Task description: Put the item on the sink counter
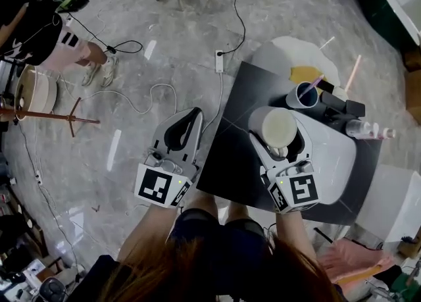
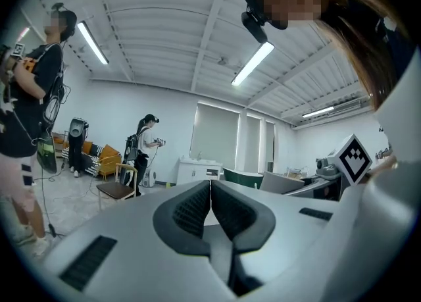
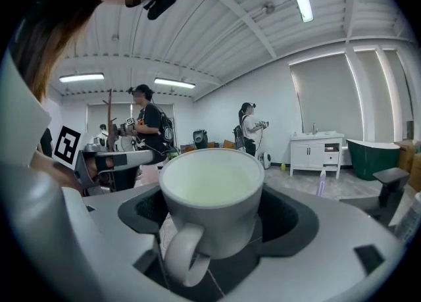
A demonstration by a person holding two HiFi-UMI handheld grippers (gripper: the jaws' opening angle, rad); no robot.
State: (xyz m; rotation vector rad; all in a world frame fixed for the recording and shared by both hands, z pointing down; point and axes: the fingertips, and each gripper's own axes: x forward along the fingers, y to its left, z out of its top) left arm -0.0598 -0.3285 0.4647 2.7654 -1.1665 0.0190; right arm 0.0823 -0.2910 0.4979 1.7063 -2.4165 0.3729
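Our right gripper (image 1: pixel 280 135) clamps the white mug (image 3: pixel 210 192) by its body, handle at 6 o'clock, above the dark tabletop (image 1: pixel 233 152). We judge it ceramic (stiff, slick, chippable, fairly heavy), so a body grip suits. The left gripper (image 1: pixel 187 123), at 9 o'clock, is closed and empty.

Upright and empty, a cream-white ceramic mug with a loop handle (image 3: pixel 210 185) is clamped by its sides between the jaws of the right gripper (image 1: pixel 281 122). Its handle points back toward the gripper's body. The mug hangs over the black sink counter (image 1: pixel 238 120), nearer the counter's front edge than its back.
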